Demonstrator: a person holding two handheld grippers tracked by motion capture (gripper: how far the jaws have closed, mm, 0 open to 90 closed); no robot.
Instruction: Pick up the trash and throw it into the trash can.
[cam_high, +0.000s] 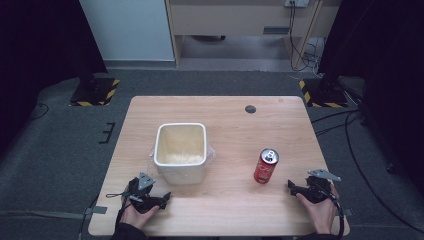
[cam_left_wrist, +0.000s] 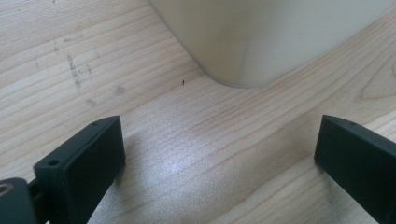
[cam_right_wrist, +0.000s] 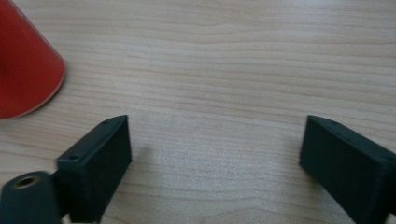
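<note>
The left gripper (cam_high: 165, 196) and right gripper (cam_high: 290, 187) are resting at the table's (cam_high: 230, 120) near edge, jaws gaping wide, gripping nothing. The high view is showing the red can (cam_high: 265, 166) upright at the right gripper's eleven o'clock; the left gripper view is showing the white tub's (cam_left_wrist: 261, 42) corner at twelve o'clock.

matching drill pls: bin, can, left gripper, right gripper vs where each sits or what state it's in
Things:
1. white bin
2. red can
3. left gripper
4. right gripper

Places or states:
A. upright on the table, right of the middle
B. open, near the table's right front edge
C. open, just in front of the white container
D. near the table's middle, top open

Pairs: 1-D, 2-A, 3-C, 4-B
</note>
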